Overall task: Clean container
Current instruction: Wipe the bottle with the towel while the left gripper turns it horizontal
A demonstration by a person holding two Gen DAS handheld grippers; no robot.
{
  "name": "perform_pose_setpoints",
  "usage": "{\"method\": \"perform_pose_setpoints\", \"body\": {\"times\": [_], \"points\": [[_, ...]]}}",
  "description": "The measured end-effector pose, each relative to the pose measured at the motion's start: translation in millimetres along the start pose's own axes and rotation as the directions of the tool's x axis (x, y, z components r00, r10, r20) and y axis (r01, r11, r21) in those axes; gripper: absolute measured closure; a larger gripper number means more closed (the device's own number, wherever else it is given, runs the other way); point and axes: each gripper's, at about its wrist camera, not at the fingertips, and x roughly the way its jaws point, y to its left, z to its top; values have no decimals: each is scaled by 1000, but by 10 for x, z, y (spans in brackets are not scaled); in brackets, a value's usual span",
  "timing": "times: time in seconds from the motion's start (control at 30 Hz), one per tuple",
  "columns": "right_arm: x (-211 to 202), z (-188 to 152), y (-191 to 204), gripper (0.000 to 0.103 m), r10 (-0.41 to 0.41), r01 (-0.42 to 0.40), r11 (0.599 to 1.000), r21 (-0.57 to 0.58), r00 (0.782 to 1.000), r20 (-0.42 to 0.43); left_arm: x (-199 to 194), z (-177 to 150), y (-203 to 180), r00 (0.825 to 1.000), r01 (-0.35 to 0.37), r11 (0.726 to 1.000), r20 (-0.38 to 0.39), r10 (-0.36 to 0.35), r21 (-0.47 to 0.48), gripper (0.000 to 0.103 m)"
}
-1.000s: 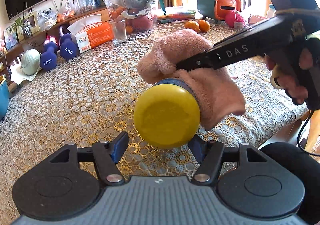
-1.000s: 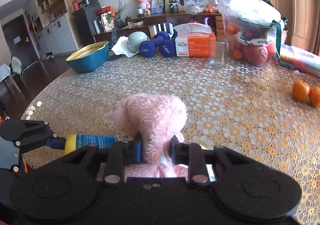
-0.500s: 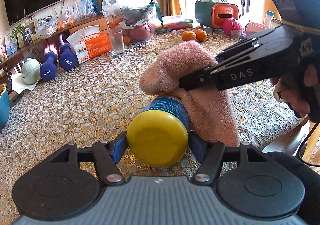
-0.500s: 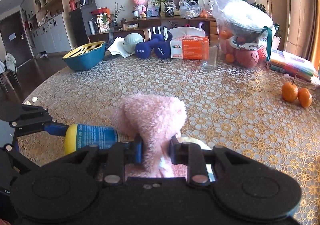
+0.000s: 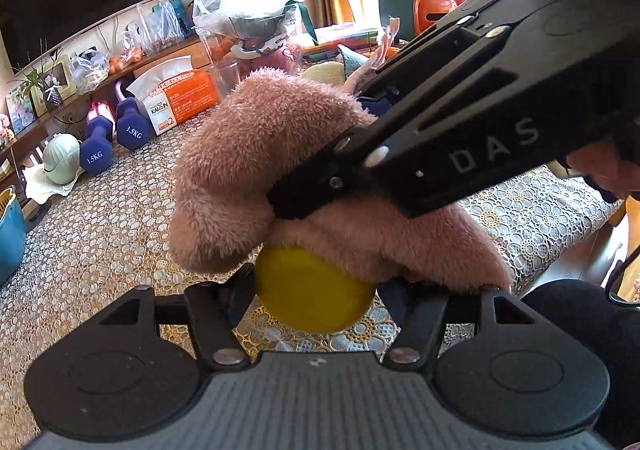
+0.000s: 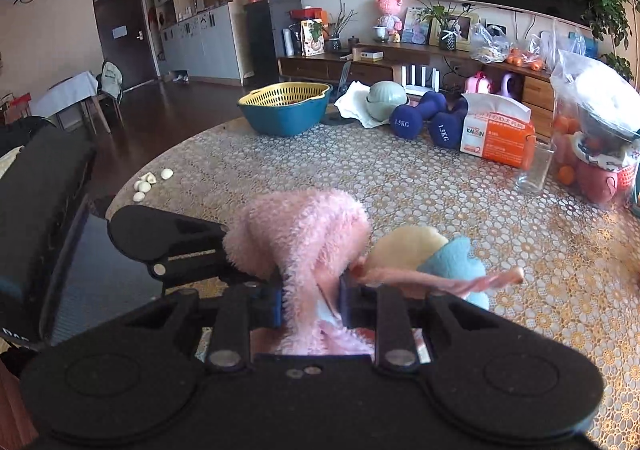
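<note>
The container's yellow end (image 5: 314,290) faces the left wrist camera, and my left gripper (image 5: 316,292) is shut on it. A fluffy pink cloth (image 5: 248,161) drapes over the container and hides its blue body. The black body of the right gripper (image 5: 440,137) reaches in from the upper right and presses the cloth down onto the container. In the right wrist view my right gripper (image 6: 310,302) is shut on the pink cloth (image 6: 300,234). The left gripper's arm (image 6: 168,242) lies just left of it, and the container is hidden there.
Cream (image 6: 408,246) and light blue (image 6: 456,262) cloths lie on the lace tablecloth beside the pink one. Further back stand a blue basin (image 6: 286,109), dumbbells (image 6: 424,115), a tissue box (image 6: 496,133), a glass (image 6: 534,165) and bagged fruit (image 6: 600,121). Garlic cloves (image 6: 148,181) sit near the left edge.
The right gripper has slid the pink cloth along the container toward its yellow end. The blue body, visible half a second ago, is now covered. The left gripper kept its hold.
</note>
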Motion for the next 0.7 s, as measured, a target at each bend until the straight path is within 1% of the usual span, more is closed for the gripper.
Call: {"method": "perform_pose_setpoints", "body": {"times": [0.07, 0.17, 0.27, 0.37, 0.43, 0.5, 0.57, 0.63, 0.7], "points": [[56, -4, -58, 78, -38, 38, 999, -4, 999, -10, 2, -6, -13, 1000, -4, 1000, 4, 4, 12, 37], [115, -37, -243, 78, -88, 88, 996, 28, 996, -24, -5, -2, -45, 1000, -11, 999, 19, 10, 38, 37], [166, -108, -437, 78, -159, 161, 986, 49, 986, -47, -5, 5, -75, 999, -18, 998, 32, 16, 62, 37], [163, -203, -647, 78, -195, 202, 973, 109, 978, -67, -7, 15, -83, 999, -20, 997, 39, 17, 75, 37], [156, -294, -721, 78, -228, 238, 965, 110, 969, -91, -3, 15, -71, 999, -15, 997, 40, 12, 74, 37], [127, -367, -726, 78, -236, 246, 964, 101, 967, -99, -2, 9, -70, 999, -14, 996, 41, 11, 83, 38], [56, -355, -705, 79, -241, 250, 963, 101, 966, -93, 0, -1, -80, 999, -18, 995, 43, 14, 94, 38], [-48, -286, -664, 79, -247, 252, 962, 105, 967, -66, 2, -4, -88, 999, -21, 994, 46, 16, 103, 38], [-181, -183, -575, 79, -230, 231, 969, 85, 973, -24, 4, -3, -94, 999, -23, 993, 48, 17, 112, 38]]}}
